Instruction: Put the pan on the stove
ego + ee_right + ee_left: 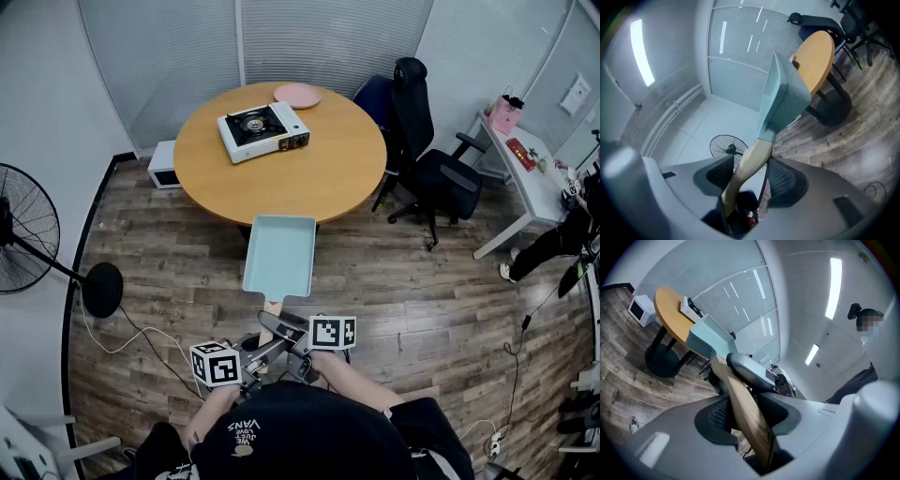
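I hold a light teal rectangular pan (279,255) in the air over the wooden floor, just short of the round wooden table (281,178). Its wooden handle (270,314) points back at me. My left gripper (265,352) and right gripper (295,342) are both shut on that handle, close together. In the left gripper view the handle (745,408) runs between the jaws up to the pan (705,336). In the right gripper view the handle (750,164) fills the gap below the pan (783,98). A white portable gas stove (262,130) stands on the table's far half.
A pink plate (296,95) lies behind the stove. A black office chair (427,141) stands right of the table, a standing fan (23,230) at the left, and a small white box (164,164) on the floor. A white desk (520,178) and cables are at the right.
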Available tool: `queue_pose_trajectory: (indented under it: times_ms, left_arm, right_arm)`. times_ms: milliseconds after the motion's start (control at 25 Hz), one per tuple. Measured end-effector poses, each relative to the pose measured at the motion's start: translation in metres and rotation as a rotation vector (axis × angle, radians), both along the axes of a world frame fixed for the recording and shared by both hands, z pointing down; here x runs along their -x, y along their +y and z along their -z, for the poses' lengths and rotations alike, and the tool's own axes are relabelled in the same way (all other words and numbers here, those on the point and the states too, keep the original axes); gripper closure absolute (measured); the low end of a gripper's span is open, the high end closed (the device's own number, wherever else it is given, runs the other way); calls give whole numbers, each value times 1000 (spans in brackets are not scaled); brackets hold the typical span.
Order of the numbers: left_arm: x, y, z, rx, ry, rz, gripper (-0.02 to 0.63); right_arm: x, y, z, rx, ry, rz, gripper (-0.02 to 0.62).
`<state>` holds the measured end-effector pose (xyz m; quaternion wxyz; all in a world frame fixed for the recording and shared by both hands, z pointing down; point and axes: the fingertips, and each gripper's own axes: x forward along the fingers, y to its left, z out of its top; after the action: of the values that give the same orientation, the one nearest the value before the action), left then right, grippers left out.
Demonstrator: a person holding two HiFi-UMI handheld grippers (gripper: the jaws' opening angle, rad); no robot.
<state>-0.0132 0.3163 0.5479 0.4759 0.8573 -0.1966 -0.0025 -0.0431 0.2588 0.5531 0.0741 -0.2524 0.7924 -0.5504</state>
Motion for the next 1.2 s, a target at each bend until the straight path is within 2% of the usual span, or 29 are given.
queue_pose_trajectory:
  times_ms: [320, 760, 1200]
  left_arm:
    - [38, -26, 3, 1, -5, -24, 451]
    - [94, -100, 1, -40, -26, -82, 448]
    - [119, -164, 3, -58, -22, -214, 448]
  right_arm:
    - [37, -27, 3, 9, -12, -29, 383]
    - [90, -102, 1, -25, -15, -70, 383]
    - [108, -169, 3, -37, -9, -193, 382]
